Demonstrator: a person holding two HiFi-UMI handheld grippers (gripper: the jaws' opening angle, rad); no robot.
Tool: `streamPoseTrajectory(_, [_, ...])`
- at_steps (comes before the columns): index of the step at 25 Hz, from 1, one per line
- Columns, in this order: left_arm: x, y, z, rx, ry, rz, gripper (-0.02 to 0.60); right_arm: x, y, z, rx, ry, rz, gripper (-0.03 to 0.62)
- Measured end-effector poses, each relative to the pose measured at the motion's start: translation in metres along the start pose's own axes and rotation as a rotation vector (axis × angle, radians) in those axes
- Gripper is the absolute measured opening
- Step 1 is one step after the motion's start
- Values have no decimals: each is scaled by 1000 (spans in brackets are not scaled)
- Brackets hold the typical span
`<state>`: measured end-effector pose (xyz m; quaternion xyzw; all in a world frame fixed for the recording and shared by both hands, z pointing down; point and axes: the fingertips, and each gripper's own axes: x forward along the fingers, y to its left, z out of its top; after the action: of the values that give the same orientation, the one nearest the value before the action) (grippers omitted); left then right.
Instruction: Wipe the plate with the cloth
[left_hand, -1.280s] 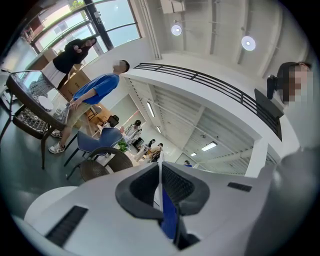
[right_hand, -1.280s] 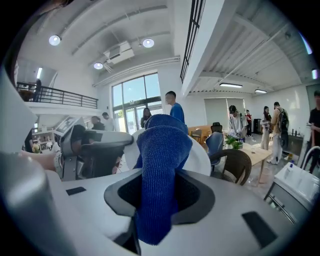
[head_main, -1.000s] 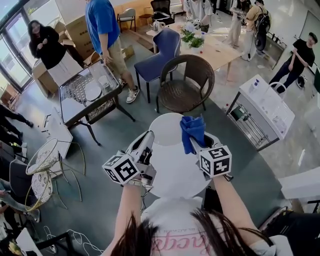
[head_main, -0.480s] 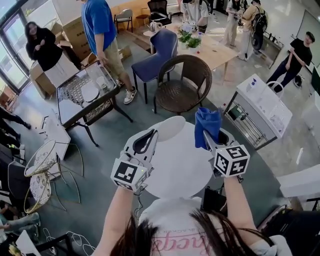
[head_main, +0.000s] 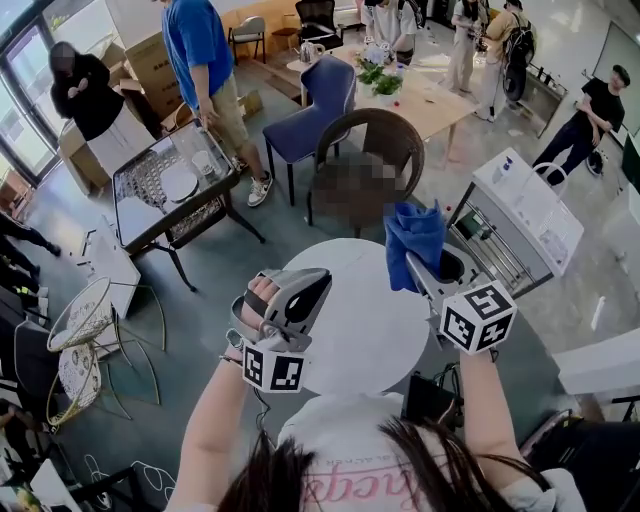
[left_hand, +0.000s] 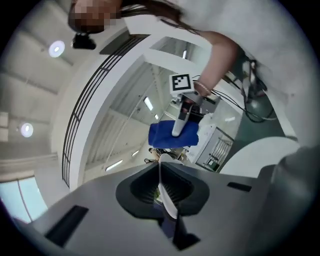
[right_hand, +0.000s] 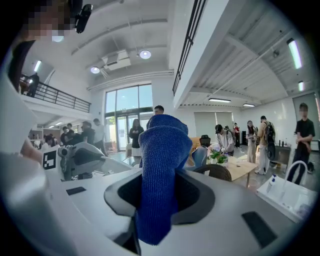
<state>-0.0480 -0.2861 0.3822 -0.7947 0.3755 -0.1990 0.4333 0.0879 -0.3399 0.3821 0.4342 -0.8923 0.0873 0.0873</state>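
My left gripper is clamped shut on the rim of the thin white plate, seen edge-on at lower centre of its view. My right gripper pinches the blue cloth, bunched upright right of centre. Farther off, upper left, a black cart carries a white dish.
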Motion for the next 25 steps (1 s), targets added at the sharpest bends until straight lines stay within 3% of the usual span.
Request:
streamPoseTrajectory(5, [-3, -19, 6, 233, -44, -43, 21, -2, 29, 25, -185, -3, 195, 132])
streamPoseTrajectory(9, [-5, -25, 11, 323, -75, -66, 21, 3, 70, 43, -429, 68, 422, 132])
streamPoseTrajectory(12, [-4, -27, 19, 359, -100, -75, 21, 15, 89, 32, -565, 179, 512, 132])
streamPoseTrajectory(15, [-4, -28, 24, 381, -109, -81, 21, 24, 93, 17, -610, 250, 537, 132])
streamPoseTrajectory(20, [-6, -31, 25, 400, -100, -94, 21, 41, 65, -4, -555, 291, 483, 132])
streamPoseTrajectory(25, [-9, -35, 33, 429, -115, -114, 23, 67, 40, -36, -591, 396, 461, 132])
